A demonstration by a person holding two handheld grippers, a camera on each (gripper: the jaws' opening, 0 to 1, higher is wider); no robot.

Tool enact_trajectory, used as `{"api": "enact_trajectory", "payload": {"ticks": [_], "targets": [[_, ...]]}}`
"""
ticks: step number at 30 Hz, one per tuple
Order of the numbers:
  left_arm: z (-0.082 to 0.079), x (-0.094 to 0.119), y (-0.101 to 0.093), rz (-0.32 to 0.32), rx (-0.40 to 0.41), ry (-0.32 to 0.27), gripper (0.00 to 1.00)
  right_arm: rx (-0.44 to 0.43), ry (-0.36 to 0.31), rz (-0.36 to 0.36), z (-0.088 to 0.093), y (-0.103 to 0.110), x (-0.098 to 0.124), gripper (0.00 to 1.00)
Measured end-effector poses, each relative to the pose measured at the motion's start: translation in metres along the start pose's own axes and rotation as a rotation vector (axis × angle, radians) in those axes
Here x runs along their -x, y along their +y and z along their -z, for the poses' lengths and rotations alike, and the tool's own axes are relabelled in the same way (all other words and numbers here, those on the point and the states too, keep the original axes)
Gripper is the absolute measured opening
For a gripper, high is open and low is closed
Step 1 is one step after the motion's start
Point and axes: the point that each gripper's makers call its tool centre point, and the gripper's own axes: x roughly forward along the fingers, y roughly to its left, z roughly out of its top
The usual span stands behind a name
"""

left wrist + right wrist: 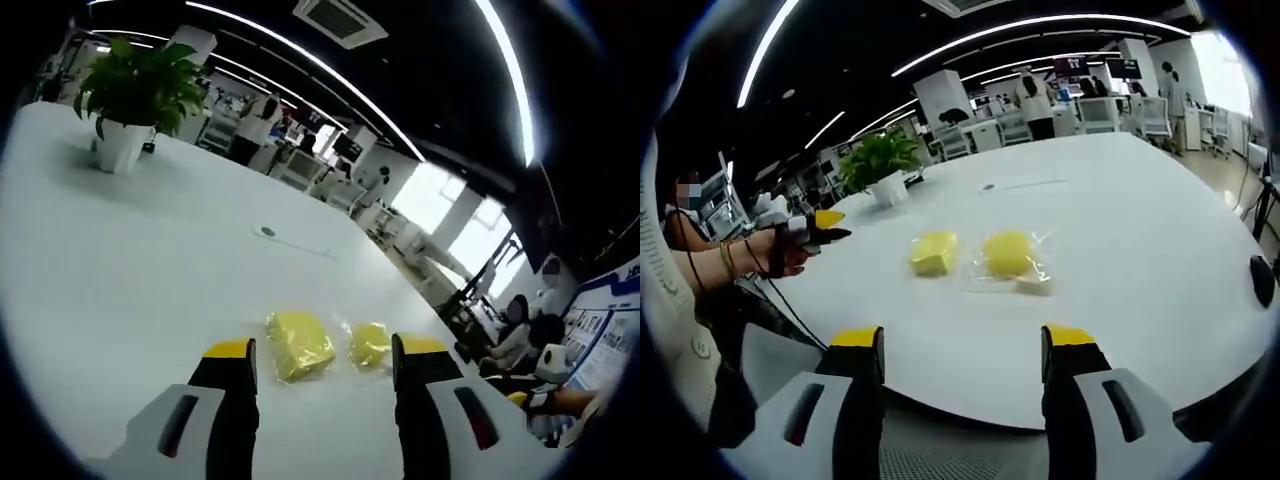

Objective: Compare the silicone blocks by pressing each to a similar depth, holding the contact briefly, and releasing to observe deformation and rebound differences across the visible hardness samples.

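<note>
In the left gripper view, the left gripper hangs above a white table with its yellow-tipped jaws spread wide and nothing between them. Just beyond the jaw tips lie two yellow silicone blocks in clear wrapping: the larger block sits ahead of the gap, nearer the jaw on the view's left, and the smaller block lies just beside it, close to the inner edge of the other jaw. Neither block touches the jaws. Far ahead and off to the view's left a potted plant stands on the table, and a thin cable lies on the surface between the plant and the blocks. In the right gripper view, the right gripper is held off the near edge of the same table, its jaws likewise wide apart and holding nothing. The two blocks lie well ahead of its tips, side by side: a squarer block ahead of the view's left jaw and a rounder block beside it in wrapping. To the view's left, a person's hand holds the other gripper over the table edge, with the plant further back.
</note>
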Motion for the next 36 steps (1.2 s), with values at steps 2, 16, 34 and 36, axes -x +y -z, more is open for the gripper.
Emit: {"api": "enact_trajectory", "payload": {"ticks": [2, 16, 34, 36], "targets": [[0.0, -0.008, 0.003, 0.006, 0.021, 0.002, 0.53, -0.002, 0.003, 0.006, 0.0, -0.001, -0.001, 0.59], [0.01, -0.059, 0.024, 0.01, 0.04, 0.076, 0.53, -0.001, 0.055, 0.034, 0.005, -0.008, -0.005, 0.59], [0.027, -0.117, 0.053, 0.005, 0.115, 0.14, 0.52, -0.023, 0.095, 0.083, 0.008, -0.023, -0.007, 0.55], [0.029, -0.122, 0.054, 0.006, 0.137, 0.142, 0.52, -0.026, 0.097, 0.086, 0.008, -0.024, -0.007, 0.55]]}}
